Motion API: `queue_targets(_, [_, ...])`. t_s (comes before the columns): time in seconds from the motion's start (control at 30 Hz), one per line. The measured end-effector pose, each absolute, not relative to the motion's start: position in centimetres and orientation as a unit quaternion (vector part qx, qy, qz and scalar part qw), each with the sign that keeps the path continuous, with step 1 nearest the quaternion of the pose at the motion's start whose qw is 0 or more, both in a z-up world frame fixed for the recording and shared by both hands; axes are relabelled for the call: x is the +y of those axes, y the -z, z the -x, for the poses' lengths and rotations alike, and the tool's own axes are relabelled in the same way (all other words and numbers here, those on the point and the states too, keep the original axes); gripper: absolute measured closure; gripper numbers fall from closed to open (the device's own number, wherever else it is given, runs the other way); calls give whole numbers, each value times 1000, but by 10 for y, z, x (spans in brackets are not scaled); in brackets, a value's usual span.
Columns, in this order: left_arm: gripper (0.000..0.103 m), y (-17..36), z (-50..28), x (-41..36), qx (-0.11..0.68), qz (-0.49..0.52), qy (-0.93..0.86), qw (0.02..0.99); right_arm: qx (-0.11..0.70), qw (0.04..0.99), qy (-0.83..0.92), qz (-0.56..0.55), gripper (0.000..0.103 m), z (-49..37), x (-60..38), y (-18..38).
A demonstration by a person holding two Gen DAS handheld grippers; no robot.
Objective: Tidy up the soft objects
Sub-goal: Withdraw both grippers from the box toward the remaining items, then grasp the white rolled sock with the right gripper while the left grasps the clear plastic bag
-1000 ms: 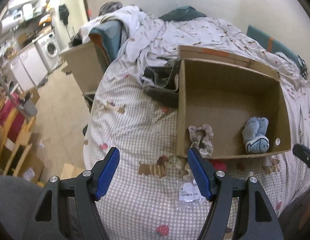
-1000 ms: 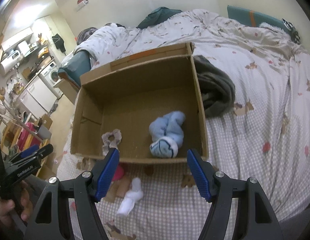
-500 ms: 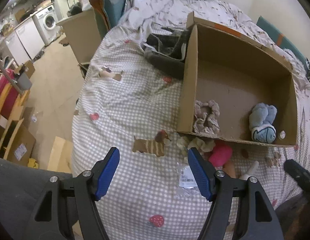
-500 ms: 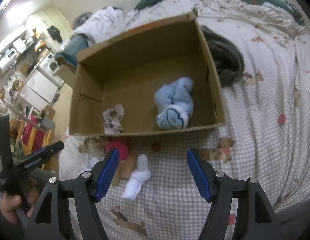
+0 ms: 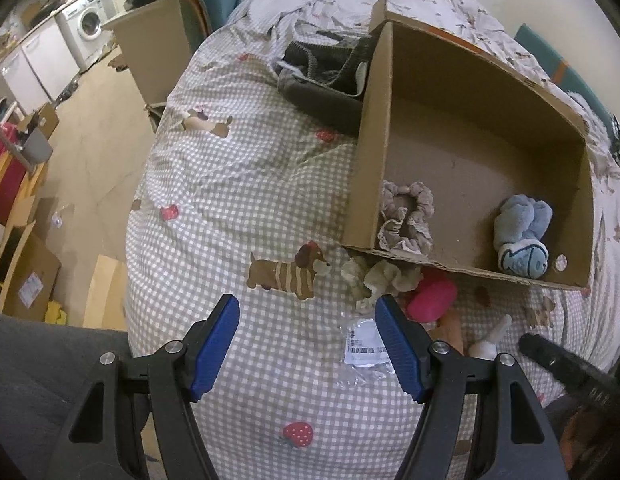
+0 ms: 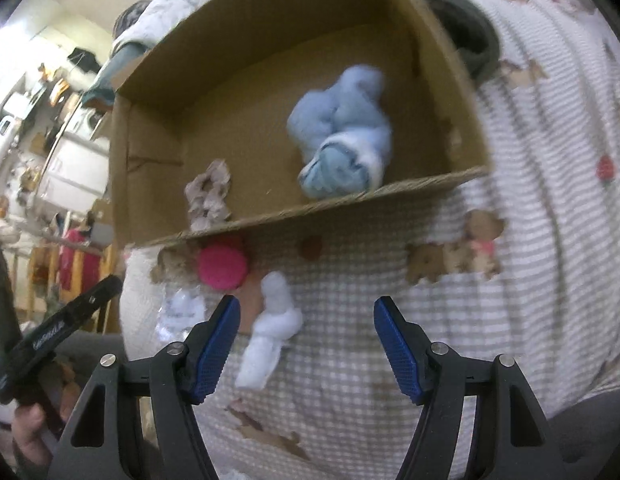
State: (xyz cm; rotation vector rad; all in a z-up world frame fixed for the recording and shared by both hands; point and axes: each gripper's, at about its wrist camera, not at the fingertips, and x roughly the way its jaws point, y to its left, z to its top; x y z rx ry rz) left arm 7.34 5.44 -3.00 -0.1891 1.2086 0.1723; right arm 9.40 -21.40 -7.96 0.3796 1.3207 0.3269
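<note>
Blue fingers (image 6: pixel 217 346) of the right gripper (image 6: pixel 305 344) are spread apart and nothing is held, with the white sock (image 6: pixel 271 338) lying on the checked bedspread (image 6: pixel 490 320) just inside the left finger. Beyond it, a pink soft item (image 6: pixel 222 266) is seen against the cardboard box (image 6: pixel 350 208), in which a blue plush (image 6: pixel 342 148) and scrunchie (image 6: pixel 207 196) are contained. Likewise parted and empty, the left gripper (image 5: pixel 307 344) is held low over the bedspread beside a clear packet (image 5: pixel 364 344).

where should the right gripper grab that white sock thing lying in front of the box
Grip the white sock across its bunched upper lump, coming straight down from above with the open right gripper shifted slightly left. It lies flat on the bedspread with a thin lower tail; the lump gives the most bulk, though it sits close to the pink plush.
</note>
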Motion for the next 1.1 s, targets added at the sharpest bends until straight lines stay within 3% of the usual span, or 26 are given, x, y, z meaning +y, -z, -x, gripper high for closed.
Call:
queue_targets(0.07, [35, 35, -75, 57, 575, 97, -82, 808, 619, 751, -163, -162, 30, -95, -200, 88])
queue_targets(0.13, [35, 40, -77, 60, 583, 107, -79, 801, 629, 744, -174, -143, 43, -99, -184, 96])
queue_targets(0.2, [35, 46, -78, 63, 594, 118, -79, 792, 634, 740, -179, -136, 48, -102, -175, 103])
queue_targets(0.3, [35, 56, -78, 66, 609, 129, -77, 779, 648, 730, -180, -123, 67, -103, -165, 114])
queue_targets(0.77, [38, 97, -97, 13, 663, 64, -15, 746, 604, 763, -172, -153, 69, -94, -180, 89])
queue_targets(0.93, [54, 118, -104, 10, 678, 47, -29, 733, 608, 761, -166, -156, 69, -96, -184, 90])
queue_targets(1.0, [73, 118, -106, 9, 678, 39, -31, 733, 608, 761, -165, -156, 69, -95, -188, 89])
queue_targets(1.1, [89, 118, -106, 19, 680, 44, -41, 731, 607, 762, -163, -156, 69, -95, -190, 89])
